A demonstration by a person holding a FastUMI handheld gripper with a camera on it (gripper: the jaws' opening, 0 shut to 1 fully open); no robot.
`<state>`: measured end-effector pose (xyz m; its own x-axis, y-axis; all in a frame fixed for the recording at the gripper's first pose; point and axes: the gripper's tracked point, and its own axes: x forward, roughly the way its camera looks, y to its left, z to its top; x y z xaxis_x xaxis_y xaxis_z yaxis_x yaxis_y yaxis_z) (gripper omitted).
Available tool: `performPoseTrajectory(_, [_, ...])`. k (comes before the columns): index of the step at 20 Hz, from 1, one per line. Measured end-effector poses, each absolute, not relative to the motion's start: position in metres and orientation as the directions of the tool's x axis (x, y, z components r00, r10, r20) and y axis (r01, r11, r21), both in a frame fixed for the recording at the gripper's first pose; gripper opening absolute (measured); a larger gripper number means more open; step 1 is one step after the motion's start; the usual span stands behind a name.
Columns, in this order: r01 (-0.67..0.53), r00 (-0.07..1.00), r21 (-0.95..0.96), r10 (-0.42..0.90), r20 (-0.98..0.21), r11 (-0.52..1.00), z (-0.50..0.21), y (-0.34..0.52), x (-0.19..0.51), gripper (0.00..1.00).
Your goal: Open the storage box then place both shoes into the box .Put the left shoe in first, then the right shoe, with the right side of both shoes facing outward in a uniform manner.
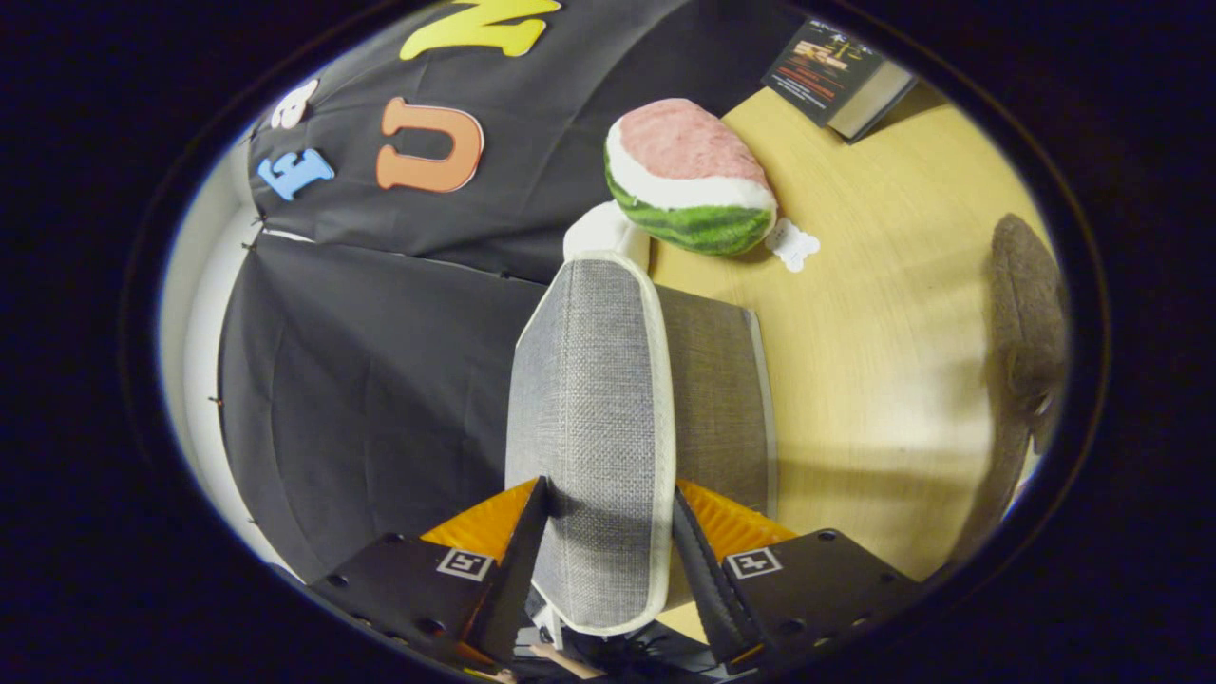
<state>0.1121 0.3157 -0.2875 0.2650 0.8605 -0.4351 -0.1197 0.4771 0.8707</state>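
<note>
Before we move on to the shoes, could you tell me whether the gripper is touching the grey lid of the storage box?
Touching. In the gripper view, the gripper has both fingers pressed against opposite sides of the grey lid, with no gap showing on either side.

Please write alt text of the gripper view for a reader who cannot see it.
The gripper is shut on the grey woven fabric lid with white trim, lifted between its fingers. Beyond it, a plush watermelon slice and a dark book lie on the light wooden table.

Wooden table (883, 313) — watermelon plush (689, 180), book (836, 76)
</note>
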Motion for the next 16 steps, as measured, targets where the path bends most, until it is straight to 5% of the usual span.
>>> performPoseTrajectory(3, [-0.12,0.272,0.856,0.846,-0.459,0.503,-0.283,0.312,0.112,0.7])
performPoseTrajectory(12, [-0.063,0.281,0.876,0.85,-0.445,0.479,-0.245,0.3,0.109,0.2])
performPoseTrajectory(16, [-0.089,0.275,0.893,0.873,-0.404,0.441,-0.219,0.309,0.1,0.2])
